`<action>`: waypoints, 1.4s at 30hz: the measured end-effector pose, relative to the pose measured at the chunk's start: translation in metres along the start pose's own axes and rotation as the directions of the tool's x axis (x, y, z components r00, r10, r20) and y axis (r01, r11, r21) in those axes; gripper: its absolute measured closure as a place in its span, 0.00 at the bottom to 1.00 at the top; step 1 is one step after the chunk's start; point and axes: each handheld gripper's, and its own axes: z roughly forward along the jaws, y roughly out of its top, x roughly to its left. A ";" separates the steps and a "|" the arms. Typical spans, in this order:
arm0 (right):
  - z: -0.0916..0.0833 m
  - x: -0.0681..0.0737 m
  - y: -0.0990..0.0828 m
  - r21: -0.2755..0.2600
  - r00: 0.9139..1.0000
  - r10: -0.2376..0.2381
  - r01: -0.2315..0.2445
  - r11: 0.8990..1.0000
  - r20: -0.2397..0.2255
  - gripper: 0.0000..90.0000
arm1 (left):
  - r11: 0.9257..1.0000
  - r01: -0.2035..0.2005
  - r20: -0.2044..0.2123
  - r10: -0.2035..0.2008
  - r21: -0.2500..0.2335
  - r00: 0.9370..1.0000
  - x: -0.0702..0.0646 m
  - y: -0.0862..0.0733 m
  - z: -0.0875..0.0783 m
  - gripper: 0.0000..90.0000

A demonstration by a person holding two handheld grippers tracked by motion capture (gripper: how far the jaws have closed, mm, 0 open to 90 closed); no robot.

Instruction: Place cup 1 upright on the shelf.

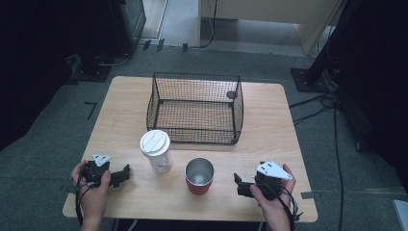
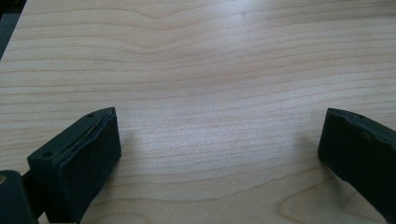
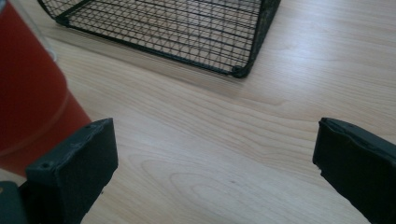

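The wire basket (image 1: pixel 195 108) sits on the far middle of the wooden table (image 1: pixel 274 110), and everything else can be placed from it. Bare wood runs along both its sides out to the table's left and right edges, and a wide strip lies open in front of it toward the near edge, where the person's hands come in. Just in front of the basket's near-left corner stands a clear plastic cup (image 1: pixel 156 150) with a white lid, nearly touching the basket's front wall. In front of the basket's middle, a little nearer the person, stands a red tumbler (image 1: pixel 199 175) with a shiny metal inside; it is open at the top and I see nothing in it. The basket's mesh floor looks bare too. What the lidded cup holds I cannot tell. The left gripper (image 1: pixel 126 173) rests low over the table well in front of the basket's left corner, beside the clear cup but apart from it, its jaws spread wide with only wood between them. The right gripper (image 1: pixel 239 184) lies in front of the basket's right corner, just right of the red tumbler, jaws likewise wide apart and holding nothing; in its own view the tumbler's red wall (image 3: pixel 28 93) looms close by one jaw and the basket's corner (image 3: pixel 238 70) lies ahead.
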 end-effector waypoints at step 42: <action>0.012 0.063 -0.002 -0.003 0.971 -0.080 0.081 0.997 -0.225 0.00 | 1.000 0.000 0.000 0.000 0.000 1.000 0.000 0.000 0.000 0.00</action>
